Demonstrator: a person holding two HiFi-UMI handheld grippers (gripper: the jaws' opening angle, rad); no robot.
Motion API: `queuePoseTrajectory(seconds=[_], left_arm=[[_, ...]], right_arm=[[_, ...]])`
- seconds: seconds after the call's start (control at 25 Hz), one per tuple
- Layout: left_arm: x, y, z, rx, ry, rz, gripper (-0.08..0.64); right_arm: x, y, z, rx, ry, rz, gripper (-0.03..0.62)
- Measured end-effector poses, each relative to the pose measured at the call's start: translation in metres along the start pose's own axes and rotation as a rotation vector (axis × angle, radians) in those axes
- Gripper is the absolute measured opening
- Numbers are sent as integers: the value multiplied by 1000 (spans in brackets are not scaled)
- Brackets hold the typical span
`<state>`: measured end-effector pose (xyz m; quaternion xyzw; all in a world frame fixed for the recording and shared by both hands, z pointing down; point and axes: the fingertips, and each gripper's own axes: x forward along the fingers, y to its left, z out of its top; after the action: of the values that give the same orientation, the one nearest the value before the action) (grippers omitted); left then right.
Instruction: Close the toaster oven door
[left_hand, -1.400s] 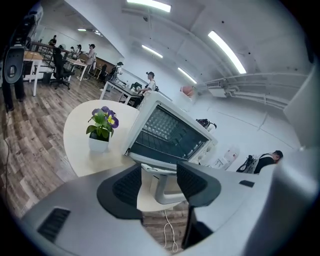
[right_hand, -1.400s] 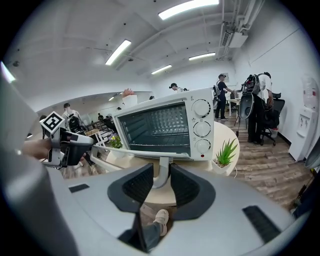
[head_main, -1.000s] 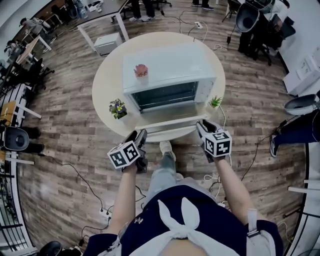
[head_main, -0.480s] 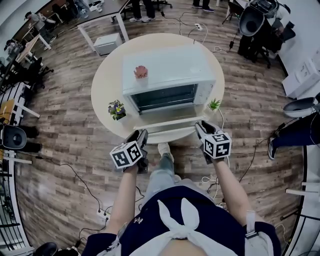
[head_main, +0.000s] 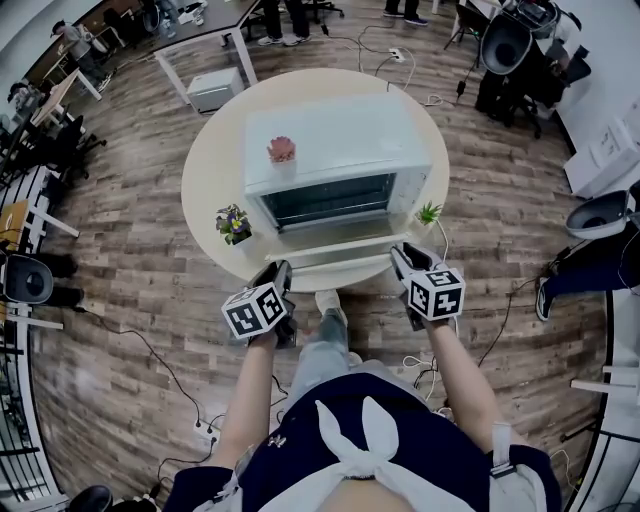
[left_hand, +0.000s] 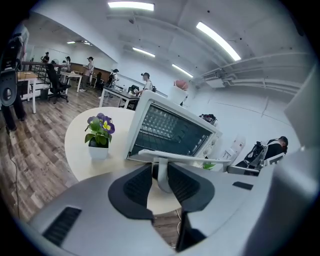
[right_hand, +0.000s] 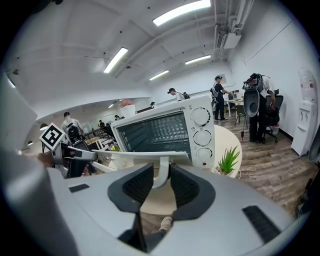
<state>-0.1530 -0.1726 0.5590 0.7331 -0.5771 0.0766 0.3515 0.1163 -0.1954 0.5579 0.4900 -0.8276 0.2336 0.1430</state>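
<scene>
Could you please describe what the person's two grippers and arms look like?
The left gripper and the right gripper each have a smooth grey body, two black ribbed pads and a white cube bearing black square markers. The forearms are bare; the person wears a dark navy top with a white knotted tie.

A white toaster oven (head_main: 335, 140) on a cream table (head_main: 210, 170), purple-and-yellow flowers (head_main: 234, 217) at left, a green plant (head_main: 430, 207) at right, brown wood-grain floor (head_main: 120, 300).
</scene>
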Motion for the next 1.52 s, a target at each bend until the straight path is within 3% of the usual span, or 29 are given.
queuePoseTrajectory(seconds=[0.44, 1.24, 1.52], left_arm=[[3, -2, 0, 56, 10, -4, 112], [7, -7, 17, 59, -8, 24, 112], [9, -8, 26, 47, -26, 2, 112]], right_arm=[[1, -1, 1, 16, -6, 12, 112], [2, 0, 19, 14, -55, 44, 114], [4, -1, 28, 20, -81, 49, 114]])
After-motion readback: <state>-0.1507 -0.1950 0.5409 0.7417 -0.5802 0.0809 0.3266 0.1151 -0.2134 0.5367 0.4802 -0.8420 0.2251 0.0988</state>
